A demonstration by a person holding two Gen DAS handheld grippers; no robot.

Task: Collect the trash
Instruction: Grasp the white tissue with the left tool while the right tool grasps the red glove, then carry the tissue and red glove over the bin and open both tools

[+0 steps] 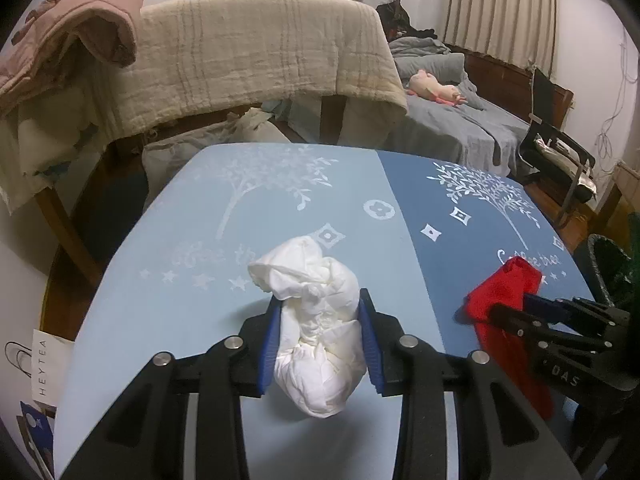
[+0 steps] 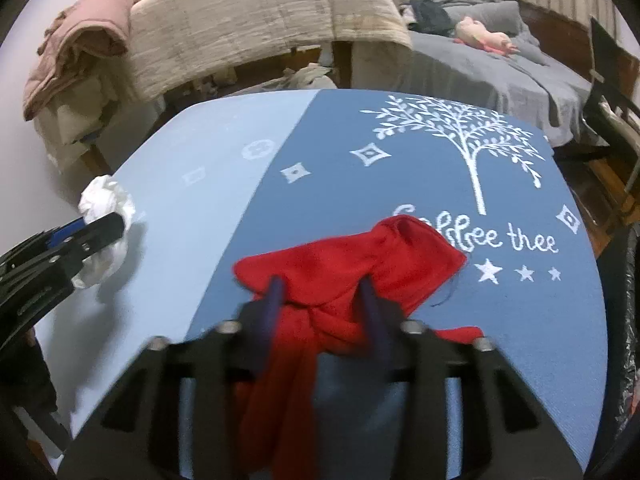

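A crumpled white paper wad [image 1: 316, 320] rests on the light blue half of the table cover [image 1: 192, 280], and my left gripper [image 1: 320, 298] is shut on it, both blue pads pressing its sides. A red cloth [image 2: 360, 252] lies on the dark blue half [image 2: 400, 184], partly hanging over the near edge. My right gripper [image 2: 321, 284] is shut on a bunched fold of it; this view is blurred. In the left wrist view the right gripper [image 1: 520, 306] comes in from the right onto the red cloth [image 1: 500, 284]. The right wrist view shows the left gripper [image 2: 108, 224] on the white wad [image 2: 106, 200].
A black lined bin [image 1: 608, 264] stands past the table's right edge. Behind the table is a chair draped with a beige blanket [image 1: 260, 52] and a pink jacket [image 1: 68, 28]. A grey bed [image 1: 460, 120] lies at the back right. A paper bag [image 1: 44, 364] sits at the lower left.
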